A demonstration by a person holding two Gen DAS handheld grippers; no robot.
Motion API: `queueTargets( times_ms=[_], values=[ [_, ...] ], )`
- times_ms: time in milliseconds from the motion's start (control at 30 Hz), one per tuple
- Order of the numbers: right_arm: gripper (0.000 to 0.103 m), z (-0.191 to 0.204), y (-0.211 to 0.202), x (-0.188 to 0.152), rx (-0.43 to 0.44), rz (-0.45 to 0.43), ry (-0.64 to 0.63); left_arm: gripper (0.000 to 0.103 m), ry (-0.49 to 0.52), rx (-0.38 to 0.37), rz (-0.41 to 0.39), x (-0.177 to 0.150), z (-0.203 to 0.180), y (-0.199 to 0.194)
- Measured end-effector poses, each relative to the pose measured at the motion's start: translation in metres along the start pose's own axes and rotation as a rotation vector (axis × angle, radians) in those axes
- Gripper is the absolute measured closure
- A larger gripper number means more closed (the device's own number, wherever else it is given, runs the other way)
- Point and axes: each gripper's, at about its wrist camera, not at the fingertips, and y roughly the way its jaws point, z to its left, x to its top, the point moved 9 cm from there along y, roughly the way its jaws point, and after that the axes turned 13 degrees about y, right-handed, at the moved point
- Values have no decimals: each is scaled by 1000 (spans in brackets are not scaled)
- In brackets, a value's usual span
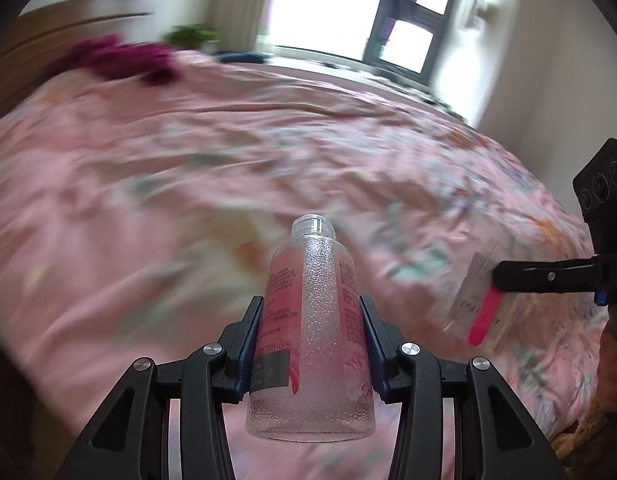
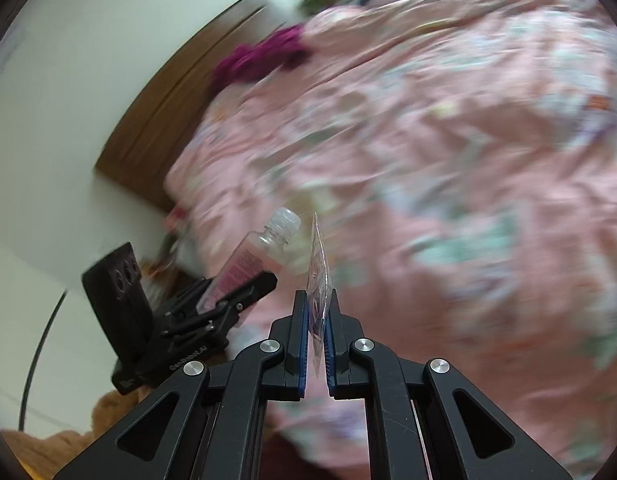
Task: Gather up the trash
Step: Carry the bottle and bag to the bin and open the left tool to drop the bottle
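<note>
Left gripper (image 1: 312, 336) clamping clear bottle (image 1: 312, 344), label unreadable, right gripper (image 2: 317, 320) pinching wrapper (image 2: 319, 276)

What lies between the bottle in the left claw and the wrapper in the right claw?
Nothing: in the left wrist view only the pink bedcover shows behind the gap between the bottle and the wrapper.

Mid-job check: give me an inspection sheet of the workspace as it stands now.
Surface: rumpled pink floral bedspread, blurred.
Job's things: uncapped clear textured plastic bottle with pink label; thin clear plastic wrapper with pink strip.
Clutter: magenta cloth heap near the wooden headboard.
Grippers: left gripper shut on the bottle; right gripper shut on the wrapper.
Cables: thin dark cord.
Surroundings: bright window, green plant.
</note>
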Motion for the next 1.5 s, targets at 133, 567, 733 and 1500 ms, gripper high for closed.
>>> queueTargets(
  times_ms=[133, 567, 733, 1500],
  values=[
    [95, 62, 45, -47, 62, 130, -98, 56, -128, 124, -8, -58, 59, -67],
    [95, 166, 155, -171, 95, 458, -269, 56, -532, 310, 209, -297, 164, -137],
    [95, 166, 167, -181, 57, 480, -271, 56, -650, 233, 300, -356, 167, -99],
    [95, 156, 220, -215, -42, 587, -257, 12, -645, 252, 488, -419, 173, -51]
  ],
)
